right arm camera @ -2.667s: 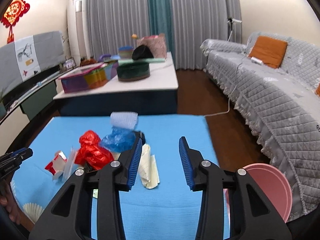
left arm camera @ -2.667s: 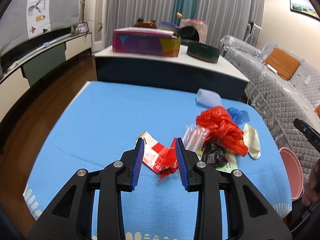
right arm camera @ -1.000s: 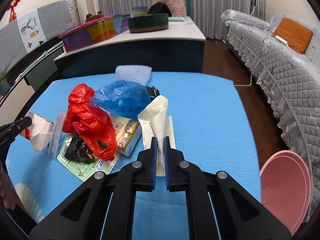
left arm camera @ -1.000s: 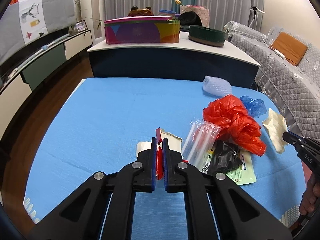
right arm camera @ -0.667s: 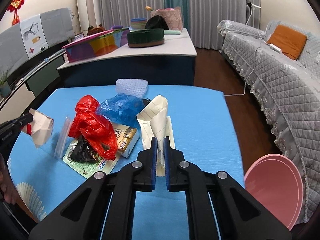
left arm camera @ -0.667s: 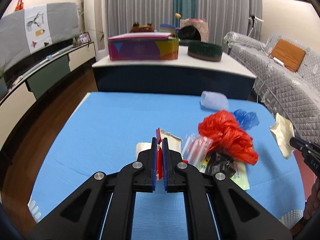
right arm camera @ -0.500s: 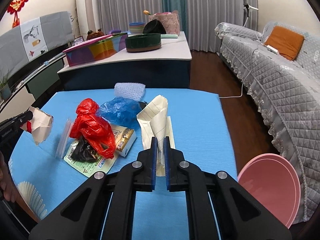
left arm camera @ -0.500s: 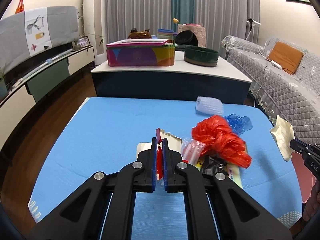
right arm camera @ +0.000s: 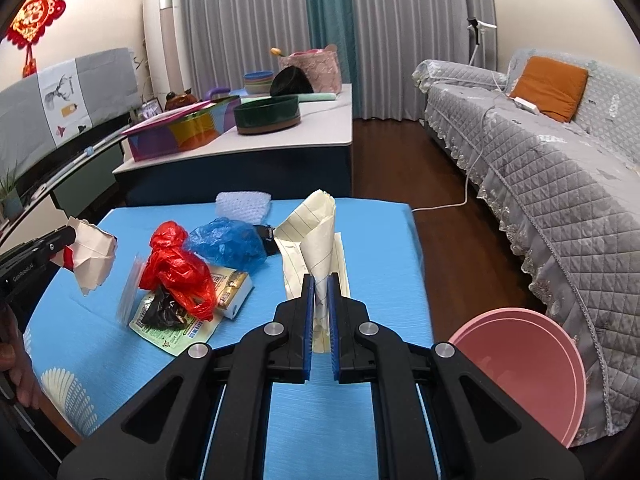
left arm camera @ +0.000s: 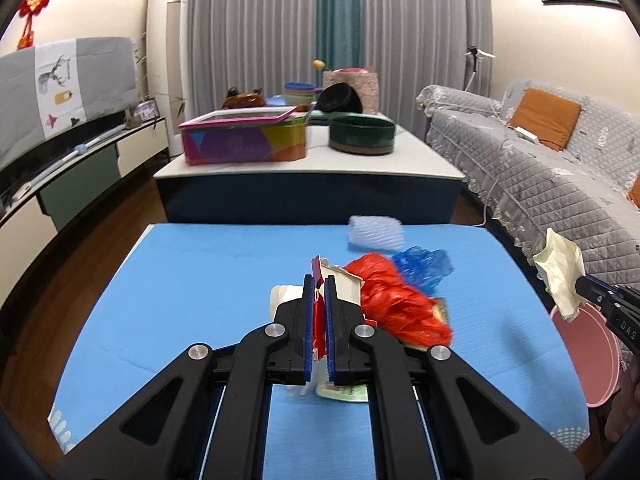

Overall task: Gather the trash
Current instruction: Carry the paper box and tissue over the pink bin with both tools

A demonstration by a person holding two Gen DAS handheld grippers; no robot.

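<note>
Both grippers now higher above tabletop [right arm camera: 380,248]; I see left gripper [left arm camera: 319,296] fingers pinching red-white wrapper [left arm camera: 340,284], right gripper [right arm camera: 320,296] fingers pinching lined paper [right arm camera: 316,236].

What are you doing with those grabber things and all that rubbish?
A person is clearing trash off the blue table with two hand-held grippers. The left gripper is shut on a crumpled red-and-white wrapper, and the right gripper is shut on a piece of lined yellow paper. A red plastic bag, a blue plastic bag and other wrappers remain on the table. A pink bin waits beside it.
</note>
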